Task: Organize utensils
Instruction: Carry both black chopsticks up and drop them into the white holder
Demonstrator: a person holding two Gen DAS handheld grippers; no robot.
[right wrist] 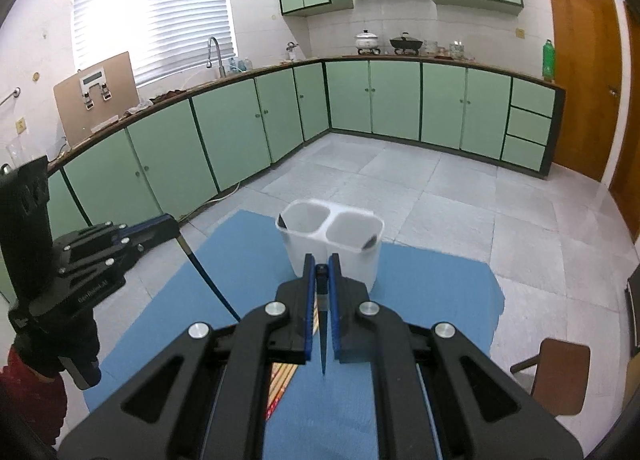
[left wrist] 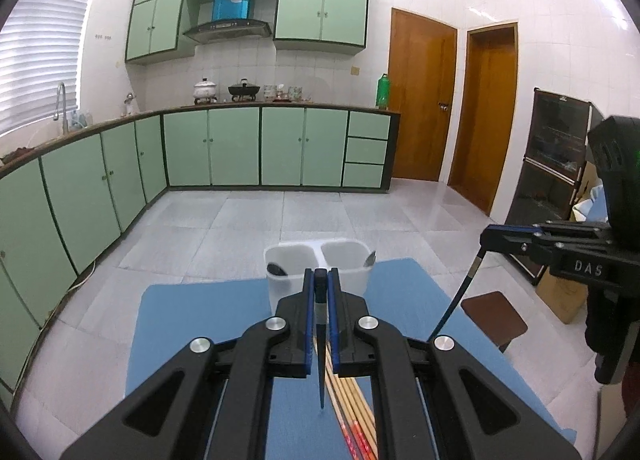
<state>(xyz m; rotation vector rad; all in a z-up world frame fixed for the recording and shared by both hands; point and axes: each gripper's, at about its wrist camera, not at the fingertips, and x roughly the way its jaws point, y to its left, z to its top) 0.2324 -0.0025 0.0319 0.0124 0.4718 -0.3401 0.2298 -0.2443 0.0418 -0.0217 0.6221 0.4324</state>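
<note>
Left tool (left wrist: 321, 280): blue-padded jaws clamped on the top of a dark, slender chopstick (left wrist: 321, 364), which hangs point-down between them, tip just above the blue mat (left wrist: 192, 324).

Right tool (right wrist: 321, 266): jaws likewise closed on a second dark tapered chopstick (right wrist: 323, 340), also hanging tip-down over the mat. In the left wrist view this tool enters from the right edge, its stick slanting down and leftwards.

White plastic two-compartment utensil holder (right wrist: 332, 248) stands upright at the far edge of the mat on the counter, just beyond both tools. One dark utensil end shows at the rim of the left compartment, another at the rim of the right (what kind, I cannot tell).

A bundle of pale wooden chopsticks with red-orange patterned ends (left wrist: 352, 412) lies flat on the mat, below and behind the tools, largely hidden by the black linkages.

Person: black glove and red sleeve (right wrist: 28, 392) at the handle of the left tool, seen from the right wrist view.

Background: green-fronted kitchen cabinets (left wrist: 236, 148), grey tiled floor (left wrist: 280, 220), a brown stool (left wrist: 494, 318) beside the mat, two wooden doors at right.
</note>
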